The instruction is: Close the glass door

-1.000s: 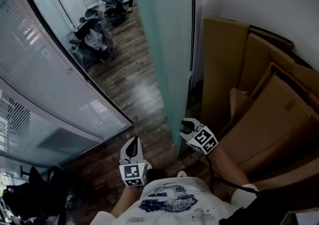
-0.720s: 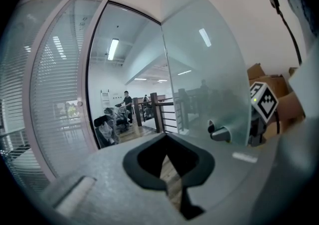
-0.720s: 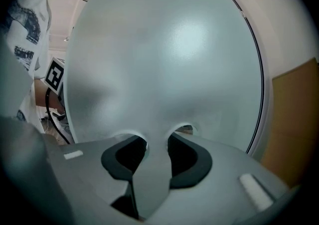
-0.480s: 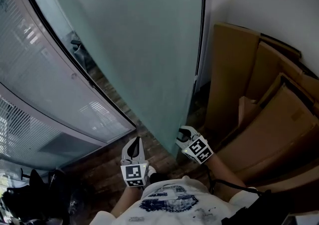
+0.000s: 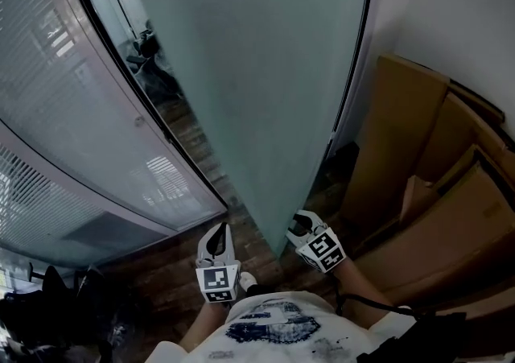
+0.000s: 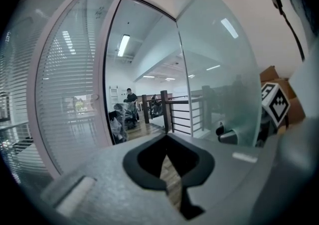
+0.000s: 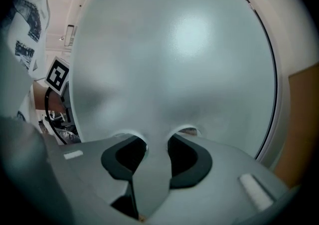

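Glass door [image 5: 257, 72]: frosted, half swung, fills the centre of the head view. Its free edge comes down near the person and its hinge side sits against a dark frame strip [image 5: 354, 72] on the right.

Right gripper [image 5: 299, 221]: low on the door's free edge. In the right gripper view the glass runs between the two pads and both press on it, so the jaws are clamped on the door edge.

Left gripper [image 5: 218, 228]: just left of the door edge, not touching it, over the wooden floor [image 5: 173, 273]. Its jaws are together at the tips, with only a thin sliver of floor showing through and nothing between them.

Left of the door: curved glazed wall with blinds [image 5: 64, 112], with a gap between it and the door. Through the gap, far: dark wrapped bundles [image 5: 149, 63], a railing [image 6: 174, 114] and a person [image 6: 129, 97] standing well away.

Right of the door: flat cardboard sheets [image 5: 434, 192] leaning on the white wall [image 5: 451, 7], close to the hinge side.
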Demonstrator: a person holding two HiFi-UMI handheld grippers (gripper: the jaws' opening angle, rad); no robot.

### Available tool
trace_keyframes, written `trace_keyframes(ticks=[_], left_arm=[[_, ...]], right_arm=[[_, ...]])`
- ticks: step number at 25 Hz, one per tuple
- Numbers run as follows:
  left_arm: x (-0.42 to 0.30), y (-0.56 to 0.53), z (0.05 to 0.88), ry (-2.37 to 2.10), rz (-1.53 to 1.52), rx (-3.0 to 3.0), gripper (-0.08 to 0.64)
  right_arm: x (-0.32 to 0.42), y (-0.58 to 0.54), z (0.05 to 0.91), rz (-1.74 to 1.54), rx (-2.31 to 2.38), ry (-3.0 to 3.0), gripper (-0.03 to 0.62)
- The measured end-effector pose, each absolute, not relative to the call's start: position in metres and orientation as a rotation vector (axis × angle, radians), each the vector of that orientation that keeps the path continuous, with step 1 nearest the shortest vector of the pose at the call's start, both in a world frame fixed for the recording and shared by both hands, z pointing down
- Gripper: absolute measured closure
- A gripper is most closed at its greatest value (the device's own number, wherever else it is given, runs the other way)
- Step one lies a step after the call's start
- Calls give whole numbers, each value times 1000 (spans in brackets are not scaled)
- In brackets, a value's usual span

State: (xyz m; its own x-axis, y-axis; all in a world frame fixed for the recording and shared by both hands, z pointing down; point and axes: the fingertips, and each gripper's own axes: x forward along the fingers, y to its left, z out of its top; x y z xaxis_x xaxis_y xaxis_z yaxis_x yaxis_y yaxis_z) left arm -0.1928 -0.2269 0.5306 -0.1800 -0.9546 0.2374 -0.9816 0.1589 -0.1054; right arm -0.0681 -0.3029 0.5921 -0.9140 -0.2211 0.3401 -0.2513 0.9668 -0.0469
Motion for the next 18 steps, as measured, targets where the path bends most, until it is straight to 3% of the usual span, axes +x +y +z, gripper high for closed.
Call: trace_keyframes(ticks=[18], left_arm=[[-300,-230,532,-2272,321,1882,558]], right_arm=[[-167,-324,593,134,420,-2768,459]])
